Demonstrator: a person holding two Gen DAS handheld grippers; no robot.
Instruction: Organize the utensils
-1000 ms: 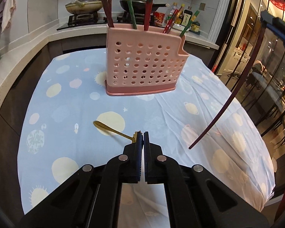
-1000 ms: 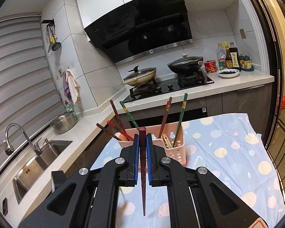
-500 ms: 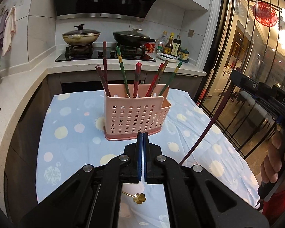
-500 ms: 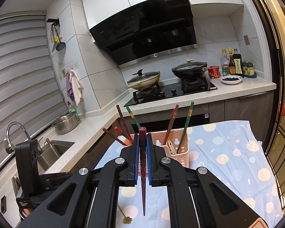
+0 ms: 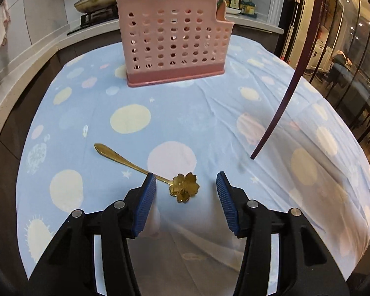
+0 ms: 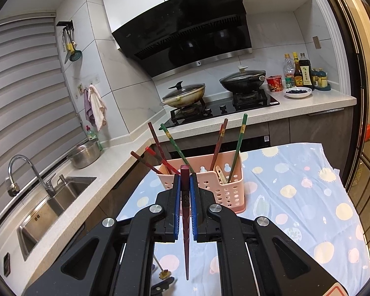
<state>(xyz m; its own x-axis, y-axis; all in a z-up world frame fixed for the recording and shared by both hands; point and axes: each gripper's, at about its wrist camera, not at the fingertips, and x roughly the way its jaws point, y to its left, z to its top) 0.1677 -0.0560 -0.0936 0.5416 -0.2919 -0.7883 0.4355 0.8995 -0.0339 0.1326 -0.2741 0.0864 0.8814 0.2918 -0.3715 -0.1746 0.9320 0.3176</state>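
Note:
A gold spoon (image 5: 145, 170) with a flower-shaped bowl lies on the blue spotted tablecloth (image 5: 271, 103). My left gripper (image 5: 186, 181) hangs low over it with its jaws opening. The flower end lies between the blue pads, which do not touch it. Behind stands a pink perforated utensil holder (image 5: 175, 39) with several chopsticks in it. My right gripper (image 6: 185, 185) is shut on a dark red chopstick (image 6: 185, 222), which points down over the cloth; that chopstick (image 5: 293, 81) also hangs at the right in the left wrist view. The holder (image 6: 219, 185) stands beyond the right gripper.
A counter runs behind the table with a gas hob (image 6: 222, 106), two lidded pans, bottles (image 6: 298, 71) and a white bowl. A sink (image 6: 49, 204) with a tap and a steel bowl (image 6: 85, 154) lie to the left. Glass doors (image 5: 345, 37) close off the right side.
My left gripper dropped from a raised position down to the spoon's flower end and its jaws went from shut to apart. The right gripper kept still with the chopstick.

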